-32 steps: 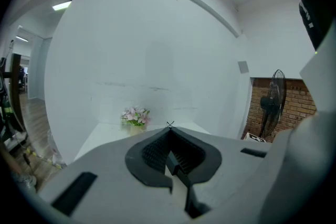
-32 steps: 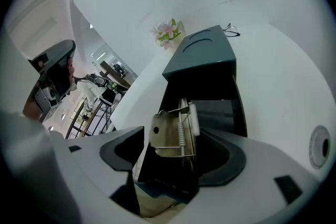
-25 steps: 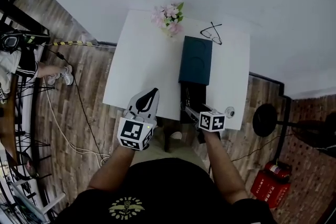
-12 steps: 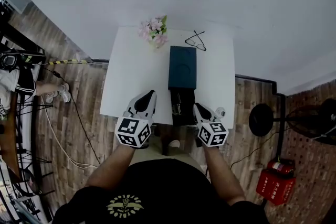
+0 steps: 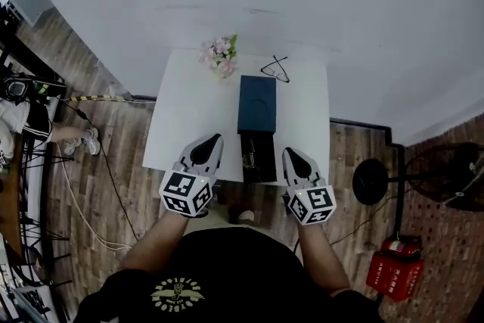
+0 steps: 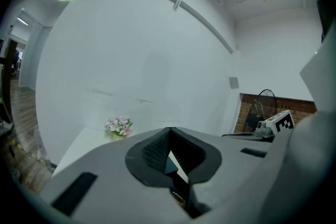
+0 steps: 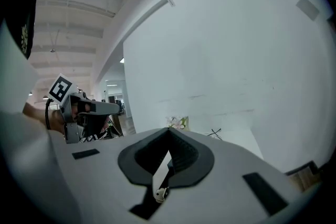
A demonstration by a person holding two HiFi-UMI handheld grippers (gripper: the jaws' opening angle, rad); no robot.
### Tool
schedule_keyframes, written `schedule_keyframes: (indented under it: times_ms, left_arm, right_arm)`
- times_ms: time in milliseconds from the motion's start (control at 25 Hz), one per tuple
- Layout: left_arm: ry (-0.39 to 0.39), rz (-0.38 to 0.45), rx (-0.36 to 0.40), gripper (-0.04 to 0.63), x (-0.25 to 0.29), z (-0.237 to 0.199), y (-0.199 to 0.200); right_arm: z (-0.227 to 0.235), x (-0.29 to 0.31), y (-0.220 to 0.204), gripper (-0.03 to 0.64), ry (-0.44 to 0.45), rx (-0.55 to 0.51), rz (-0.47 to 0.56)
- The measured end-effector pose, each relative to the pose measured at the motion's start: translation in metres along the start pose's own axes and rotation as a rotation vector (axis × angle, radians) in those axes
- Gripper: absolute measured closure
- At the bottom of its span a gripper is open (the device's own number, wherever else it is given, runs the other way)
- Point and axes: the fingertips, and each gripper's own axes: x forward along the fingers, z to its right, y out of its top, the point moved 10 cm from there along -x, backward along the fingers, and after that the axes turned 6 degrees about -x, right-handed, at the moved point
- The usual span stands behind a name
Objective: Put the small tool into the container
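In the head view a black open container (image 5: 261,163) sits at the white table's (image 5: 189,110) near edge, and a small metallic tool (image 5: 247,158) lies inside it. A dark teal lid (image 5: 256,104) lies just beyond it. My left gripper (image 5: 213,138) hovers left of the container, shut and empty. To the container's right, my right gripper (image 5: 288,153) is shut with nothing between its jaws. In the left gripper view the left gripper (image 6: 169,131) shows its jaws closed together. The right gripper (image 7: 169,134) looks the same in the right gripper view.
Pink flowers (image 5: 218,55) and a pair of glasses (image 5: 276,69) lie at the table's far edge by the white wall. On the wooden floor are a black round stand base (image 5: 370,181), a red extinguisher (image 5: 393,268) and cables (image 5: 98,185).
My right gripper has pulled back from over the container to its right side and its jaws have closed. The tool stays in the container. The left gripper has barely moved.
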Motion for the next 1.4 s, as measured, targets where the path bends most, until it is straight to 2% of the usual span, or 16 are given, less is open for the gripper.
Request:
schedule_keyframes:
  times_ms: [240,440,800,1120,1400]
  left_arm:
    - [-0.021,0.03,0.076,0.588,-0.007,0.027,0.014]
    - [-0.07,0.067,0.116,0.588,-0.006,0.05,0.029]
    - [-0.043,0.136,0.312,0.588,-0.008,0.083,0.059]
    - [-0.038,0.175,0.335,0.588,-0.016,0.088,0.072]
    - [-0.028,0.148,0.34,0.588,-0.017,0.077,0.072]
  right_arm:
    - [-0.002,-0.023,0.033,0.615,0.01,-0.029,0.054]
    - [-0.005,-0.041,0.061,0.615,0.023,-0.082,0.104]
    - [0.0,-0.059,0.095,0.615,0.031,-0.097,0.153]
    - [-0.005,-0.066,0.109,0.617,0.039,-0.104,0.177]
    - [-0.011,-0.057,0.102,0.616,0.052,-0.078,0.143]
